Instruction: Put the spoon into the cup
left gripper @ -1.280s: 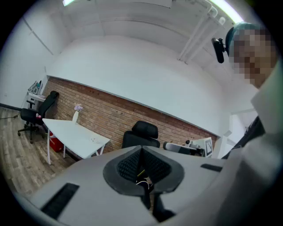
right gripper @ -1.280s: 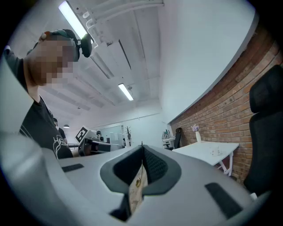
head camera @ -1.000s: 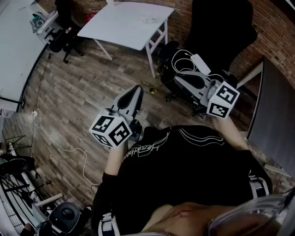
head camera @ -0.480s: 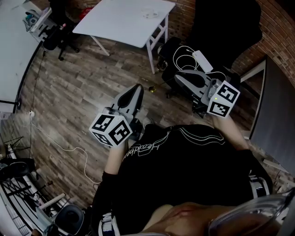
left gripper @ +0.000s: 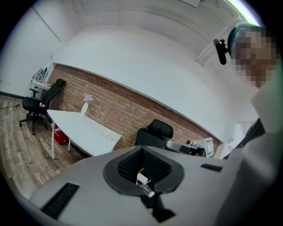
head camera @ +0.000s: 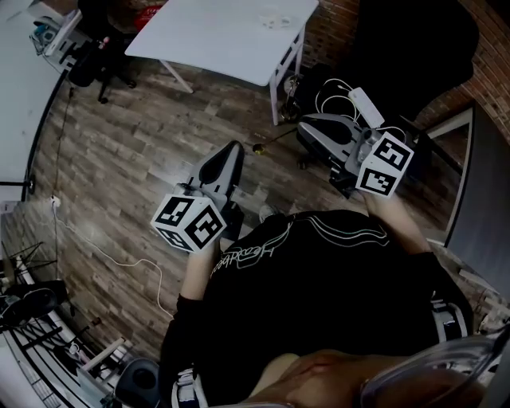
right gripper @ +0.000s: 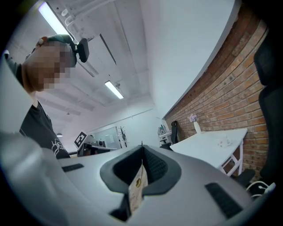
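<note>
Both grippers are held out in front of the person's body, over the wooden floor. My left gripper (head camera: 233, 150) (left gripper: 141, 149) has its jaws together with nothing gripped; a small white tag sits behind the pads. My right gripper (head camera: 304, 127) (right gripper: 142, 145) is also shut, with a pale paper tag standing in its throat. Ahead stands a white table (head camera: 215, 36) (right gripper: 208, 140) (left gripper: 79, 128). Small pale items (head camera: 271, 14) (right gripper: 224, 141) lie on it, too small to tell apart. I see no spoon.
A black office chair (head camera: 406, 48) (left gripper: 154, 132) stands to the right of the table, with white cables (head camera: 343, 100) near its base. A brick wall (left gripper: 124, 110) runs behind. Another black chair (head camera: 88, 68) and a white desk (head camera: 20, 96) are at the left.
The person has stepped toward the white table and the floor has slid down the head view. Both grippers stay shut and keep their places before the body.
</note>
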`<state>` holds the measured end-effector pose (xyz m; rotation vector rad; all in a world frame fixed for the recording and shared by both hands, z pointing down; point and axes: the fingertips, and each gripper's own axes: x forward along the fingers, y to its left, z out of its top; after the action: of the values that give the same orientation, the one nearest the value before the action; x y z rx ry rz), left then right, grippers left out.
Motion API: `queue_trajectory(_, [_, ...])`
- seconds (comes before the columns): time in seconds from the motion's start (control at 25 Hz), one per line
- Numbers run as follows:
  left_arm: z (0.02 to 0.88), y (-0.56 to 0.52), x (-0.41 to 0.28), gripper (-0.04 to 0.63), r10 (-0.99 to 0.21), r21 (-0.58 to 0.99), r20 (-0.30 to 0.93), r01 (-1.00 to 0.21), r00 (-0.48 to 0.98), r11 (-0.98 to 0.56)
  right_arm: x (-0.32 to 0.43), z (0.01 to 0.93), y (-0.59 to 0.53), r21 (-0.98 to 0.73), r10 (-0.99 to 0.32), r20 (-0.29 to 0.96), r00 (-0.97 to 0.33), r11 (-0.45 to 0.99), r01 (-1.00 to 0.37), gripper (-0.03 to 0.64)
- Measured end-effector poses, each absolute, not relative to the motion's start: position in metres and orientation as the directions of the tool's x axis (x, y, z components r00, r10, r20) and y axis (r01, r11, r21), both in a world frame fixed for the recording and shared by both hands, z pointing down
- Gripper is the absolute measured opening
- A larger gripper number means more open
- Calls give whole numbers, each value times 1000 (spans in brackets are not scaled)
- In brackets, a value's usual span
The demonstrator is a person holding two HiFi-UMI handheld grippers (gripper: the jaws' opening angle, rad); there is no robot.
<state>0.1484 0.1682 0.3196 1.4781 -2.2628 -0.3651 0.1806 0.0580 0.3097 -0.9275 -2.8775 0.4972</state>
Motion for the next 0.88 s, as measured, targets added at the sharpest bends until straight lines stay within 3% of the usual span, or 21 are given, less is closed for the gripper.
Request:
queue_trajectory(0.4, [314, 209, 47, 5, -925, 448, 181, -810, -334, 380, 86, 303, 89, -313, 529, -6, -848, 805, 505, -2])
queue_trajectory(0.88, [335, 196, -13, 5, -932, 467, 212, -807, -294, 361, 26, 323, 72, -360, 475, 0, -880, 821, 443, -2])
